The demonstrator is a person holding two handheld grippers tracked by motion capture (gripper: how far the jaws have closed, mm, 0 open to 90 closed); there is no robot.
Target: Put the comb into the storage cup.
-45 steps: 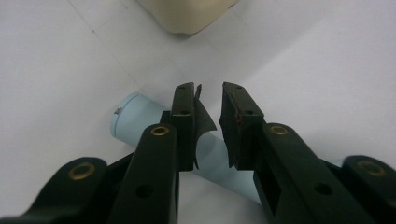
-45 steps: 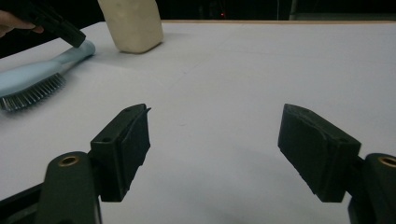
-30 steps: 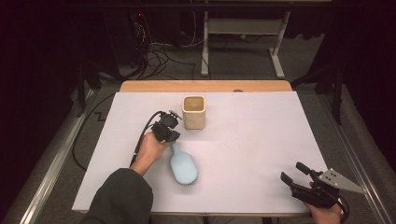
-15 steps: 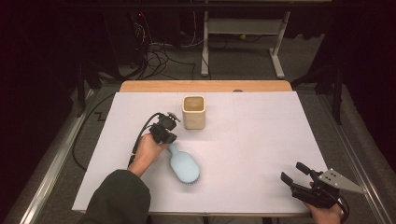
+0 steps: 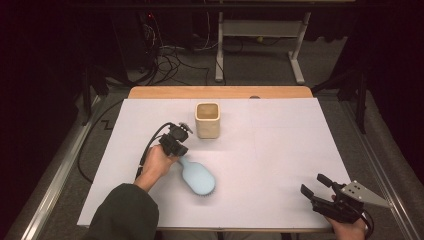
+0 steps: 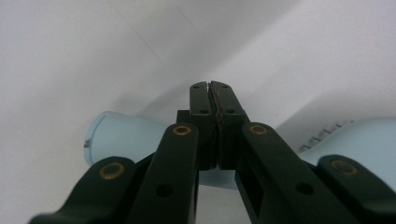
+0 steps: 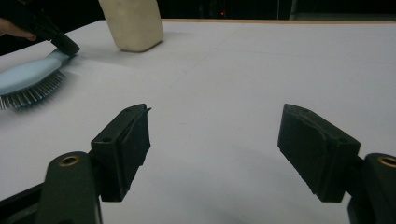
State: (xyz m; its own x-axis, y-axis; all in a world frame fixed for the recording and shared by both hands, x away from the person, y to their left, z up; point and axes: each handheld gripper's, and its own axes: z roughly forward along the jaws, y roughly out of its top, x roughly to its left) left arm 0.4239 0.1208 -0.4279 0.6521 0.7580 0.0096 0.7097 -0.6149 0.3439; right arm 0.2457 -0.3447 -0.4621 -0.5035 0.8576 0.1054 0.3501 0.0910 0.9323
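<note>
While the high view lays out the whole white-covered table (image 5: 280, 165), the two gripper views add close detail.

Item 1: left gripper (image 5: 176, 145), left of centre in the high view, held in the person's left hand (image 5: 156, 165). Its jaws are clamped on the handle of the light blue hairbrush (image 5: 197, 179). The left gripper view shows the two jaws pressed together with no gap at their tips, the handle crossing behind them from the left of the frame to the right (image 6: 126, 137).

Item 2: hairbrush, lying just below centre in the high view, head toward the lower right. The right gripper view shows, at its upper left, the bristles (image 7: 32, 95) facing down onto the table.

Item 3: right gripper (image 5: 317, 187), lower right corner of the high view, grey three-cornered plate (image 5: 362, 194) on top. Jaws spread wide with nothing between them; the right gripper view shows bare table surface in the gap.

Item 4: cream square cup (image 5: 207, 120), upright above centre in the high view, near the left gripper but apart from it.
</note>
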